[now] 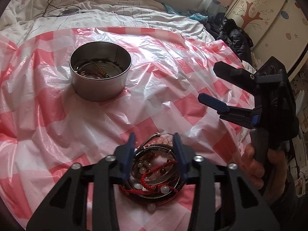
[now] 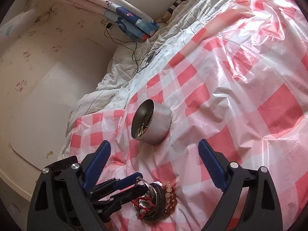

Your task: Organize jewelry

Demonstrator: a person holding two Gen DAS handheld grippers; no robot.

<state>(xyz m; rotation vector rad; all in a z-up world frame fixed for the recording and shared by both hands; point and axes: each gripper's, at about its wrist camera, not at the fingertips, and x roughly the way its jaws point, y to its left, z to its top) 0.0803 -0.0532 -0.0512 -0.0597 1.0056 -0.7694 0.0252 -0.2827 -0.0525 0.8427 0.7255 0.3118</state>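
Two grippers in view, both hand-held. Left gripper: low over the checked plastic sheet, fingers pointing forward and down, one blue pad on each side of the jewelry pile. Jaws part-way closed around the pile; whether the pads actually press on it cannot be told. Pile lies directly between and under these fingers: metal bangles, a red cord bracelet, pale and amber bead strands, tangled, so the pieces cannot be counted.

One round metal tin, open top, stands ahead of the left gripper and a little to its left, well apart from the pile. Dark cords and a few small items lie inside.

Right gripper: raised above the sheet, to the right of the left gripper, jaws spread wide, nothing between them. A bare hand wraps its grip from below. From its own camera the pile sits below and between its fingers.

No legible writing or brand seen.
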